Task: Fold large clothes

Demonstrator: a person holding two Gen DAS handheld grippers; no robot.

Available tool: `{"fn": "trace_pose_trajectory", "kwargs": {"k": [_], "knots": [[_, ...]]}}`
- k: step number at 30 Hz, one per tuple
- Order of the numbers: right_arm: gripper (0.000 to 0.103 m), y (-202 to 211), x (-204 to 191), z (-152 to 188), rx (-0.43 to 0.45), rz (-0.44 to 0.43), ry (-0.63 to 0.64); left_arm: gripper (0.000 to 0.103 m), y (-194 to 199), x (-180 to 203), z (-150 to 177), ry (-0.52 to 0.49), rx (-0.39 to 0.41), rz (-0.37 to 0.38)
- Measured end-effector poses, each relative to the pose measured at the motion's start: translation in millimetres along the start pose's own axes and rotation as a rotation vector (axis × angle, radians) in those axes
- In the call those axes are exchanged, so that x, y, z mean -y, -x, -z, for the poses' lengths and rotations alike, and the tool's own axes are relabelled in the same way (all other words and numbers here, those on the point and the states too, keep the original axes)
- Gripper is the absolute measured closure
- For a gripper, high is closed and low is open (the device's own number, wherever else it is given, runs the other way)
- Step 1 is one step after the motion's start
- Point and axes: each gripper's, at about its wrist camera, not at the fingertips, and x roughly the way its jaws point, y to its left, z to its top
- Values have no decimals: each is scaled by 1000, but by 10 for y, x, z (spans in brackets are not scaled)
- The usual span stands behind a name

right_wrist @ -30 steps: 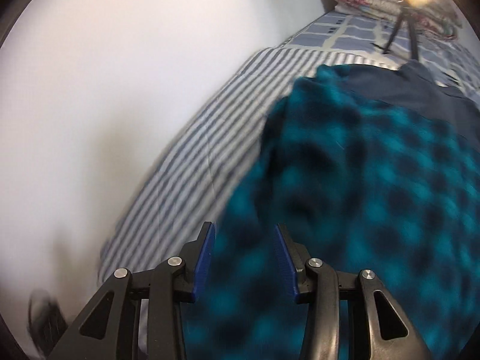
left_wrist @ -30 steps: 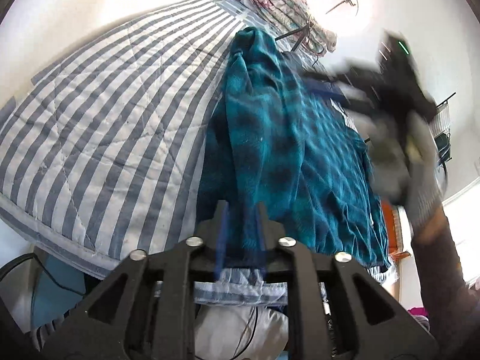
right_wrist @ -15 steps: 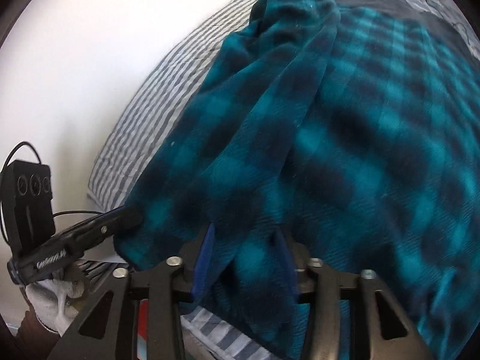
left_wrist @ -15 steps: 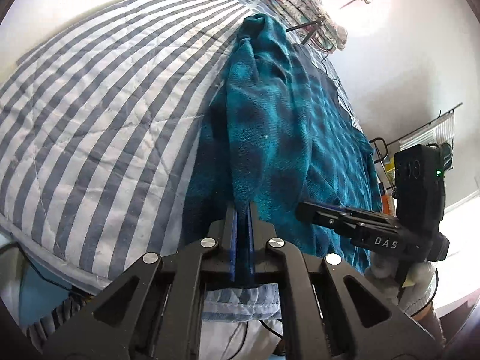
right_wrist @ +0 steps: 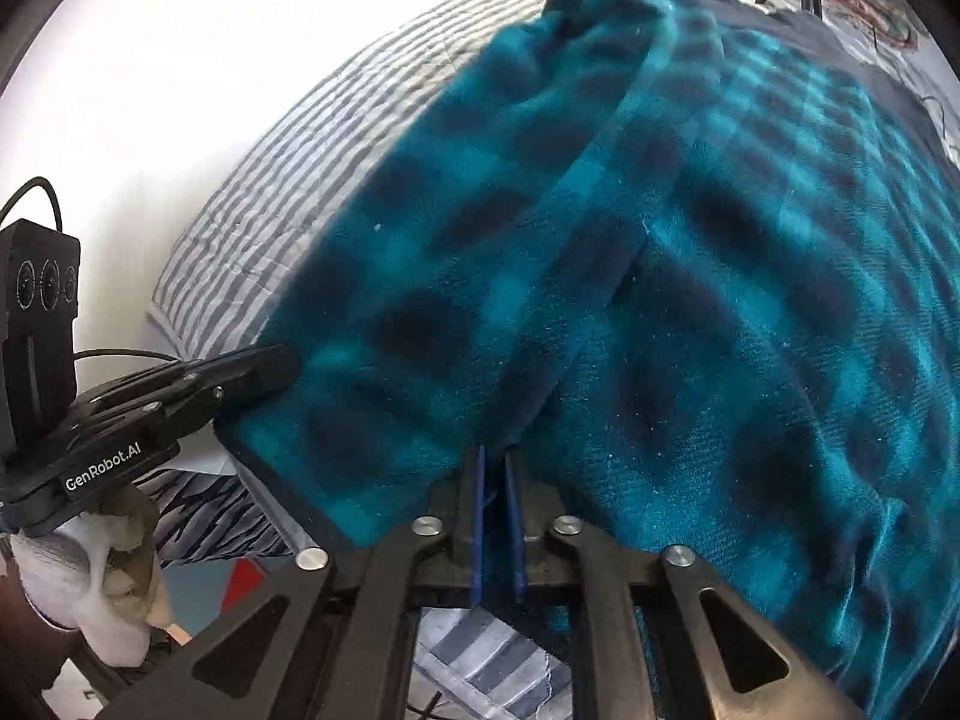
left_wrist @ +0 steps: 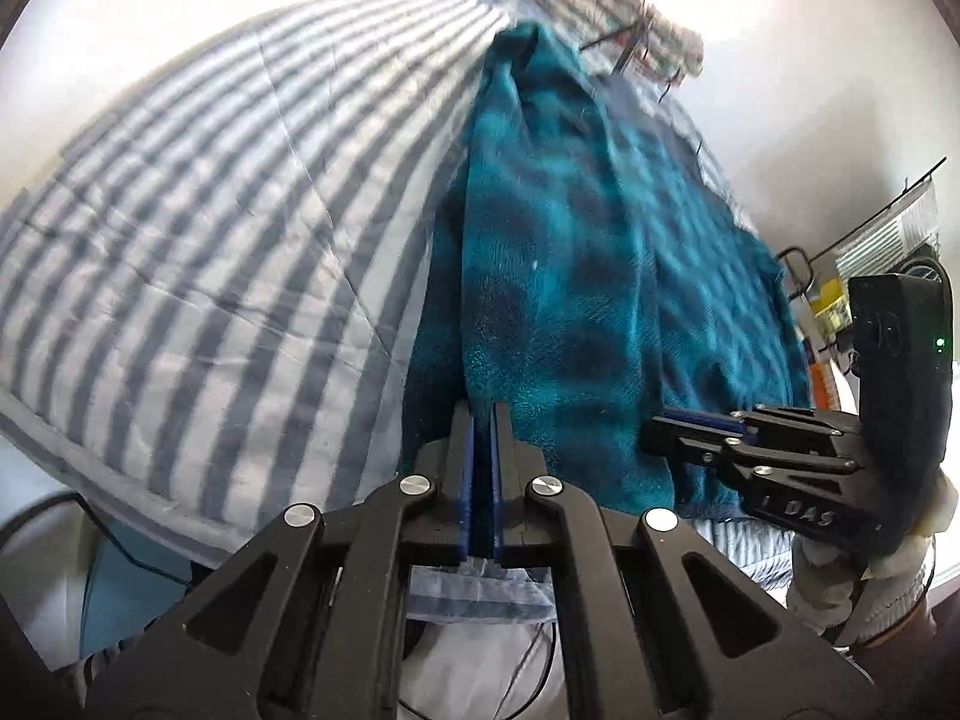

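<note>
A teal plaid fleece garment [left_wrist: 576,276] lies lengthwise on the striped quilt [left_wrist: 228,228], its near hem at the bed's edge. My left gripper [left_wrist: 483,417] is shut on the hem's left corner, and in the right wrist view my left gripper [right_wrist: 282,363] pinches that same corner. To its right along the hem, my right gripper [right_wrist: 495,456] is closing, with a fold of the teal plaid fleece garment [right_wrist: 690,276] caught between its blue pads [right_wrist: 478,468]. From the left wrist view my right gripper [left_wrist: 660,426] lies flat at the hem.
At the bed's far end a folded patterned blanket [left_wrist: 606,6] sits behind dark tripod legs [left_wrist: 624,48]. Cables [left_wrist: 120,546] hang below the near bed edge. A wire rack [left_wrist: 888,228] stands at the right. Gloved hands [right_wrist: 102,576] hold both grippers.
My right gripper swung down to the garment's near hem and narrowed its jaws around a fold. My left gripper's jaws went from slightly apart to shut on the hem corner.
</note>
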Motion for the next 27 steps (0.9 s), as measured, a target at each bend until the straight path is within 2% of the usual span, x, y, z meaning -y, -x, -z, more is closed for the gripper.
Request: {"fn": "trace_pose_trajectory", "kwargs": {"k": [1,3,4,5,9,12,15,18,20,22,24,27], "knots": [[84,66,-2,-2,22,-2,2,96,76,-9,-7,0,20,5],[83,276,-8,-15,82,2,13,67,207,-54,-35,8,67,3],[83,384,-7,-30,110,8,20,42,235,-88,-50,21,88,2],[83,481,-8,-60,142,19,31,36,239,-136,-69,44,100,2],[79,624,-12,-222,217,41,72,36,58,-346,-120,171,37,73],[79,505,-56,-443,258,65,102,36,-4,-364,-137,185,16,86],[79,290,-86,-614,276,99,119,37,-48,-343,-153,164,4,68],[79,74,7,-779,277,138,93,55,-138,-324,-178,171,-24,59],[79,-36,93,-894,275,149,49,82,-215,-292,-187,159,-44,53],[79,-168,196,-1009,264,144,-6,94,-280,-236,-220,149,-50,53],[77,-352,246,-1051,228,150,-29,98,-235,-208,-234,142,-33,68],[72,-452,162,-1077,215,192,21,99,-119,-154,-264,142,-4,97]]}}
